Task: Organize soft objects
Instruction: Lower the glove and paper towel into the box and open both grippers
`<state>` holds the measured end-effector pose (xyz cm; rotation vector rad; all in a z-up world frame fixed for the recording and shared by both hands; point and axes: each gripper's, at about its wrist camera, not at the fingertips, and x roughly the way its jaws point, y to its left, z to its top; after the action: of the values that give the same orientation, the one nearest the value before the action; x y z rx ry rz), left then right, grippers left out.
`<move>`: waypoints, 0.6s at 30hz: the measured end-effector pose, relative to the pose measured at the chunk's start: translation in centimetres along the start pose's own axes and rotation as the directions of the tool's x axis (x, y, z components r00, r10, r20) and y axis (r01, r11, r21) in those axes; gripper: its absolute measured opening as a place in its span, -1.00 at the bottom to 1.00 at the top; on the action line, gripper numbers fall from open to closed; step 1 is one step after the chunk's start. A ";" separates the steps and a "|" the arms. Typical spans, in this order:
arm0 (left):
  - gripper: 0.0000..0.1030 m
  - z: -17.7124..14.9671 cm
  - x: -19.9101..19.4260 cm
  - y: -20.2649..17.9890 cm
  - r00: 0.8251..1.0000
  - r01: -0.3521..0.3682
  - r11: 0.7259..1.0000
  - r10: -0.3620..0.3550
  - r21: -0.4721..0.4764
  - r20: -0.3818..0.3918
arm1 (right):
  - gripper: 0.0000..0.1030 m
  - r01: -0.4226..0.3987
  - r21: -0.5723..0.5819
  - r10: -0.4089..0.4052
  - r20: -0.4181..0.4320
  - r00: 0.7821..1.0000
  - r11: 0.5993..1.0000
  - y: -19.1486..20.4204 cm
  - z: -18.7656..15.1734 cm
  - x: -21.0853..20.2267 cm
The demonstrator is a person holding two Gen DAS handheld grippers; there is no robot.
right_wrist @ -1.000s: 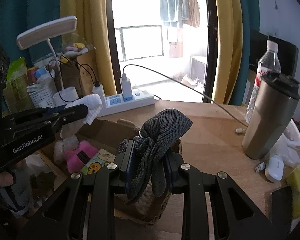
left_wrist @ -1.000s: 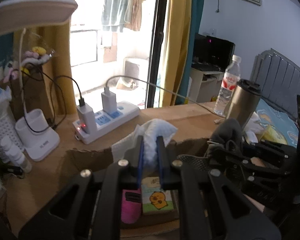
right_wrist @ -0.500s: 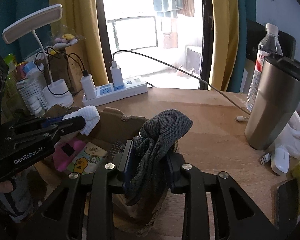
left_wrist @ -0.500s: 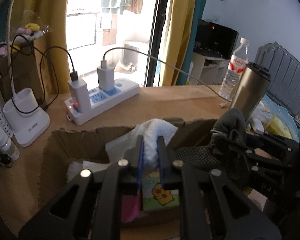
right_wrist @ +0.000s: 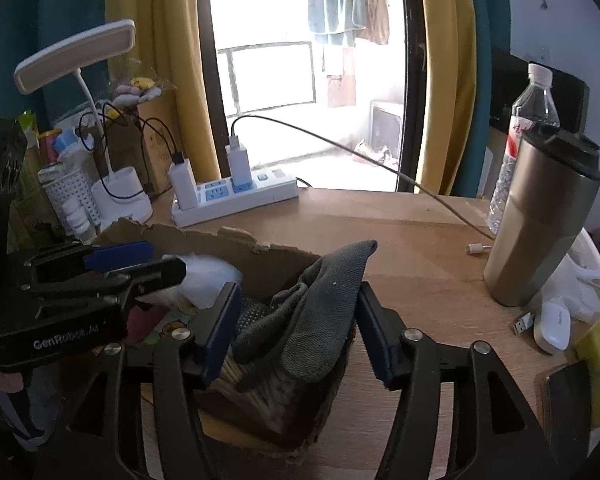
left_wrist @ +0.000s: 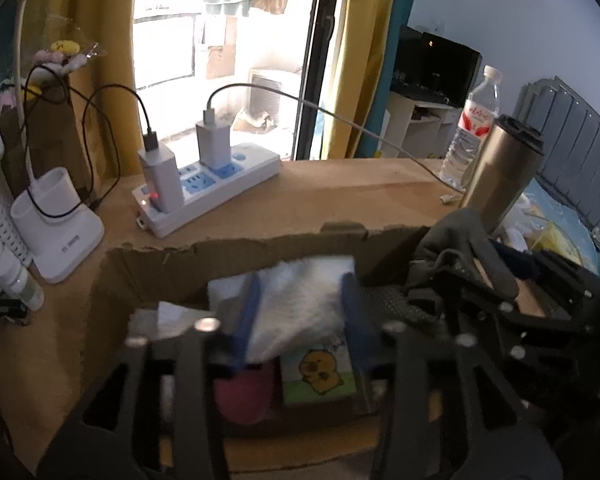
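Observation:
My left gripper point(left_wrist: 302, 312) hangs over the open cardboard box point(left_wrist: 228, 248). Its jaws are opening, and the white cloth point(left_wrist: 300, 300) lies loose between the blue pads point(left_wrist: 252, 312), sagging into the box. Beside it, the jaws of my right gripper point(right_wrist: 296, 332) are opening too. The grey glove point(right_wrist: 312, 312) slumps between them over the box's near right corner, with a gap at the left pad. In the right wrist view the left gripper point(right_wrist: 148, 264) and the white cloth point(right_wrist: 208, 280) show at the left. The grey glove point(left_wrist: 456, 248) shows at the right of the left wrist view.
Inside the box lie a pink item point(left_wrist: 240, 396) and a pack with a yellow duck point(left_wrist: 318, 372). On the wooden desk stand a white power strip point(right_wrist: 236, 196) with chargers, a steel tumbler point(right_wrist: 540, 224), a water bottle point(right_wrist: 528, 120), a desk lamp point(right_wrist: 76, 56) and a white mouse point(right_wrist: 552, 324).
Both grippers went from shut to spread jaws, letting go of the white cloth and the grey glove. The left gripper sank toward the box.

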<state>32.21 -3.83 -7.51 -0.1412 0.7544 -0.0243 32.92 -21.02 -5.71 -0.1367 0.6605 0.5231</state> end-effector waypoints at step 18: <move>0.46 -0.2 -5.5 -0.1 0.995 -0.046 0.999 0.045 0.003 0.087 | 0.43 0.014 0.051 -0.018 0.065 0.998 0.999 0.1 -0.8 -4.3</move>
<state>28.03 -3.54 -3.87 -0.1198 0.6702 0.0233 29.63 -22.99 -3.70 -0.0766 0.6084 0.4930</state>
